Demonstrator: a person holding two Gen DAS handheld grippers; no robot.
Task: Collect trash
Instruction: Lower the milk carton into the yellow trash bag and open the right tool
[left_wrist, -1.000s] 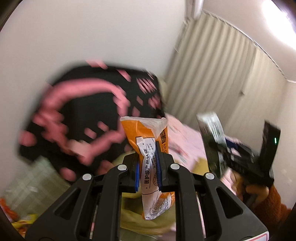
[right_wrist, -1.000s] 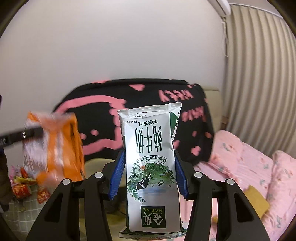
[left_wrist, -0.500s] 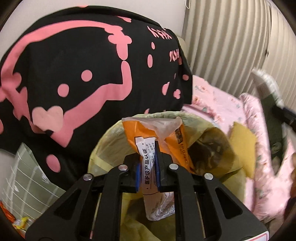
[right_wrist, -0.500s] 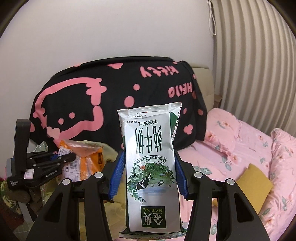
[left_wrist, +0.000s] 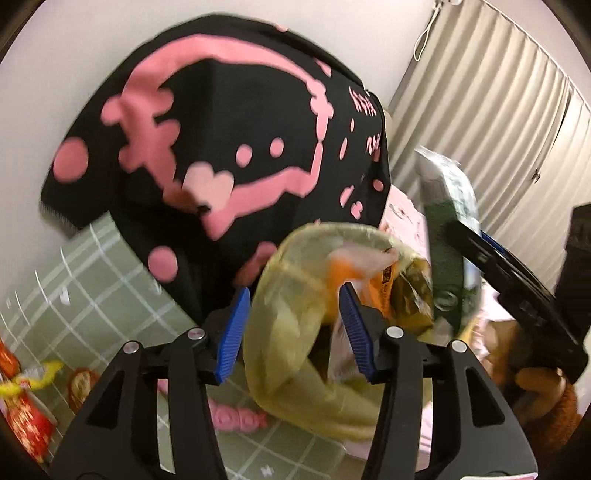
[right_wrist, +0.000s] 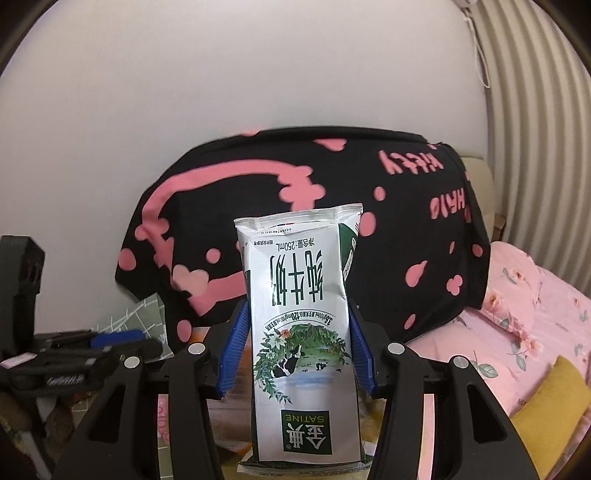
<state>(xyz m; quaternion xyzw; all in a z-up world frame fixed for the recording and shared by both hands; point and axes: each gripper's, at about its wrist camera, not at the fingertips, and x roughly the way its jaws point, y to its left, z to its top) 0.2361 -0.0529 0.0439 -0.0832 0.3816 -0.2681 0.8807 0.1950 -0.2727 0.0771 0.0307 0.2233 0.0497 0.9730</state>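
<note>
Item 1: milk carton (right_wrist: 301, 332), silver-white with green panels. We read "SATINE" on a green badge at its near end, Chinese characters printed upside down along the face, "250mL" near the far end, and a meadow picture with flowers at mid-length. Its long axis runs away from the camera along the fingers, sealed fin pointing far and up. We find its sides slightly dented. The right gripper (right_wrist: 295, 345) has its blue pads clamped on the carton's two sides.

Item 2: orange snack wrapper (left_wrist: 364, 271), crumpled, with a clear crinkled end and small print too blurred for us to read. It lies inside the mouth of the yellow bag (left_wrist: 295, 314), just beside the right pad, not pinched.

Item 3: left gripper (left_wrist: 295, 332), jaws spread wide apart, holding nothing, with the bag's rim between them.

Item 4: black blanket (right_wrist: 424, 229) with pink motifs, lettered "HELLO KITTY", draped at the far side.

Item 5: green checked cloth (left_wrist: 74, 295), lower left, bearing red and yellow sweets (left_wrist: 26, 413).

Item 6: pink floral bedding (right_wrist: 535, 314), right.
</note>
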